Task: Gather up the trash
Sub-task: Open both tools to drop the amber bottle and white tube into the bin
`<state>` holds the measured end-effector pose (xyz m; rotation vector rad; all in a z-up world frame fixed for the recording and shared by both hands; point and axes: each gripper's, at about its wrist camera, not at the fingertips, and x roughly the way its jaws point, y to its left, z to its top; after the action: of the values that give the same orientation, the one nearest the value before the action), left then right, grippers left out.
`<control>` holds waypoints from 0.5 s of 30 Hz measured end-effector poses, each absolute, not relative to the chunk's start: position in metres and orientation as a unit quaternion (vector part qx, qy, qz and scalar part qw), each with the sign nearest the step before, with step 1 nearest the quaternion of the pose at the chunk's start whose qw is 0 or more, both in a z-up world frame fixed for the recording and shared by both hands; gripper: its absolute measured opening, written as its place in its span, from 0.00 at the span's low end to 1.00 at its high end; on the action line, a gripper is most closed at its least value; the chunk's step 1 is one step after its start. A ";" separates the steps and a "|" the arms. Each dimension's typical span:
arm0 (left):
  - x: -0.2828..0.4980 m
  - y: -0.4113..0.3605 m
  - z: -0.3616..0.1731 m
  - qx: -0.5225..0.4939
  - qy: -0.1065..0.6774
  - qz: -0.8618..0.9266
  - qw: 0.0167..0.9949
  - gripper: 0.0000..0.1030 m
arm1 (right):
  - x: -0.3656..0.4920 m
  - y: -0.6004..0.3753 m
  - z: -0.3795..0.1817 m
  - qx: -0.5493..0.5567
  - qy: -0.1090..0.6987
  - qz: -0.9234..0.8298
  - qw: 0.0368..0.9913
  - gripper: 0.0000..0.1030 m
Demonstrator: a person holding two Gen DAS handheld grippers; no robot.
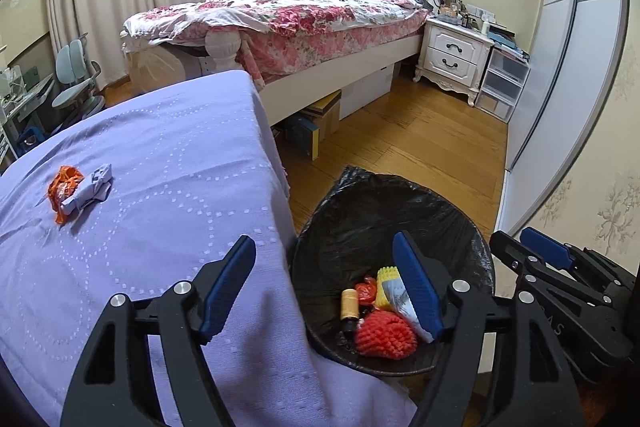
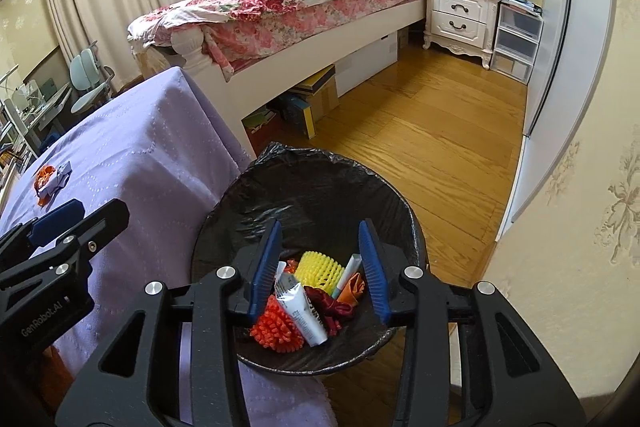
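We see both hand-held grippers tilted downward over a trash bin (image 2: 320, 187) lined with a black bag and standing on the wood floor beside a table draped in a lilac cloth (image 1: 160, 155). The left gripper (image 1: 324, 287) has its jaws spread wide and empty, its left finger over the cloth's edge and its right finger over the bin's mouth. The right gripper (image 2: 320, 267) is centred above the bin with its jaws partly apart; nothing is clamped between its pads. Directly below the right gripper lie the collected items: a yellow ridged piece (image 2: 320, 269), an orange bristly ball (image 2: 276, 327), a grey squeezed tube (image 2: 300, 307), dark red crumpled wrapping (image 2: 332, 307) and a pale pen-like stick (image 2: 347, 273). Well ahead and to the left of the left gripper, an orange wrapper (image 1: 64, 189) and a crumpled pale paper (image 1: 90, 189) lie touching on the cloth. The blue pads hide parts of the tube and the ball; we cannot read the tube's print, and the hands holding the grippers lie outside both views.
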<state>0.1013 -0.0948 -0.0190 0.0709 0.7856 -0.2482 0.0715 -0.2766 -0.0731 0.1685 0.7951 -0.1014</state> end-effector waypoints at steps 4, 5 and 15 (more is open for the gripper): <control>0.101 -0.083 -0.018 0.030 0.382 -0.109 0.917 0.71 | 0.072 -0.275 -0.071 0.080 0.385 -0.047 0.918 0.45; 0.100 -0.080 -0.017 0.028 0.381 -0.106 0.918 0.71 | 0.072 -0.274 -0.071 0.080 0.384 -0.046 0.919 0.45; 0.093 -0.028 -0.016 0.017 0.380 -0.058 0.923 0.71 | 0.077 -0.244 -0.064 0.069 0.384 -0.023 0.921 0.53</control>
<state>0.0935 -0.0278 -0.0162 0.0348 0.7793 -0.1184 0.0770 -0.2440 -0.0635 0.1408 0.7883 -0.0464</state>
